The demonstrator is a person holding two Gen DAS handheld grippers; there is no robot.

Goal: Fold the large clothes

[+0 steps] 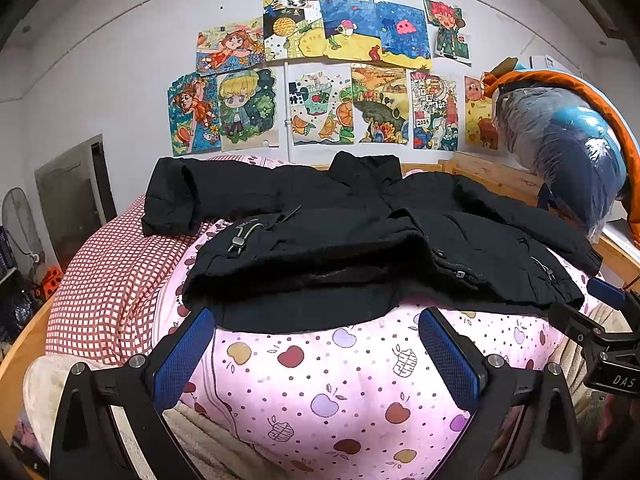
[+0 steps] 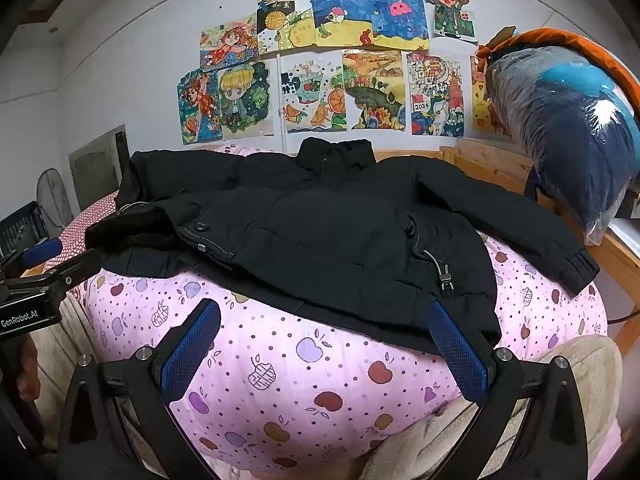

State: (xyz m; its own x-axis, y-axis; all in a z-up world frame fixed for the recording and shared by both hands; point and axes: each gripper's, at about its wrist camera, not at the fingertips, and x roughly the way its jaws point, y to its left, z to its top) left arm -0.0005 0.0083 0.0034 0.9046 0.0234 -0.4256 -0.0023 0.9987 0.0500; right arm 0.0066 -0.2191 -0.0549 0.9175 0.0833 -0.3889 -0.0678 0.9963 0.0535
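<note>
Two claws hang over the near edge of the bed, both spread wide and gripping nothing; the left claw has its blue pads apart above the pink quilt, its fingertips just short of the hem of the black jacket; the right claw stands open the same way, its right fingertip at the jacket's lower corner, though I cannot tell whether it touches the cloth.

The jacket lies spread on the quilt (pink, printed with apples and dots), collar toward the wall and hem toward the cameras; its front panels overlap, and one edge is turned back to show a dark lining in the left wrist view. One sleeve reaches out to the left and is bent back on itself over a red checked cover; the other sleeve runs out to the right, its cuff near the quilt's edge. A toggled drawcord lies on the jacket's front near the hem.

Behind the bed, children's drawings are stuck across the wall; a bulging plastic-wrapped bundle with an orange rim sits at the right, above the wooden bed rail. Each claw shows at the edge of the other's view.
</note>
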